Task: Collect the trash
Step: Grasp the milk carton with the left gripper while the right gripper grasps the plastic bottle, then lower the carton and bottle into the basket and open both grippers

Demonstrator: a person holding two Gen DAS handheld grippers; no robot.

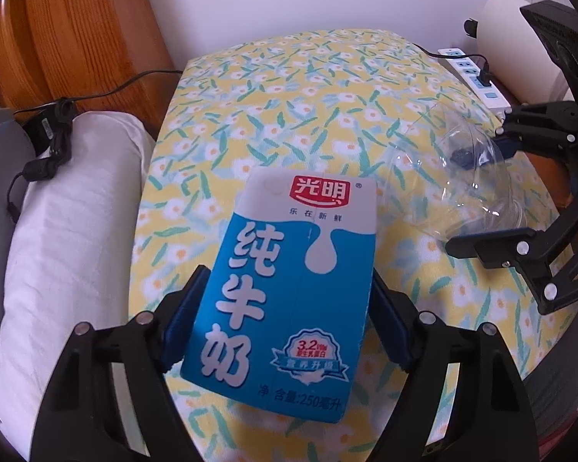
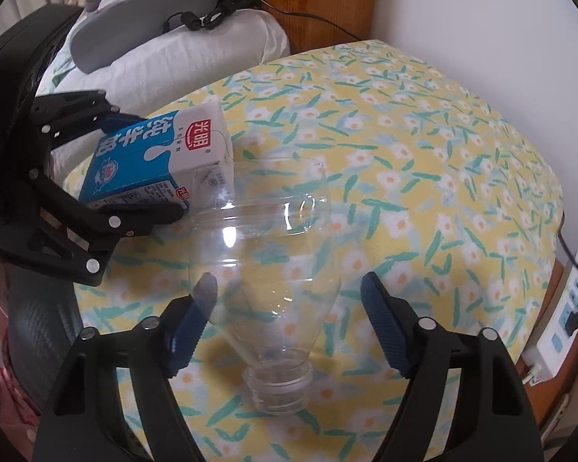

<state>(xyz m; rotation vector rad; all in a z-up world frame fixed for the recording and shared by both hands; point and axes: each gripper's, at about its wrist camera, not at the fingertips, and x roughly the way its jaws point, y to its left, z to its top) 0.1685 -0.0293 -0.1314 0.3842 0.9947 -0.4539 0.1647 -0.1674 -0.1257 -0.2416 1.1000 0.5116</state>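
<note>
A blue and white milk carton (image 1: 296, 211) lies flat on the yellow floral bedding (image 1: 308, 88). My left gripper (image 1: 289, 273) is shut on it, one blue pad pressed on each long side. In the right wrist view the same carton (image 2: 150, 154) sits between the left gripper's (image 2: 156, 165) fingers at the left. The clear top half of a cut plastic bottle (image 2: 273, 231) lies neck toward me between the right gripper's (image 2: 287, 285) fingers. Its left fingertip (image 2: 206, 288) shows through the plastic. A gap shows at the right pad (image 2: 381, 327). The left wrist view shows the bottle (image 1: 435, 177) and right gripper (image 1: 474, 188) at right.
A white pillow (image 1: 77, 211) with a black adapter and cable (image 1: 46, 127) lies left, against a wooden headboard (image 1: 77, 19). A grey device (image 2: 135, 19) rests on the pillow. A white power strip (image 2: 562, 319) with a plugged cable sits off the bedding's right edge.
</note>
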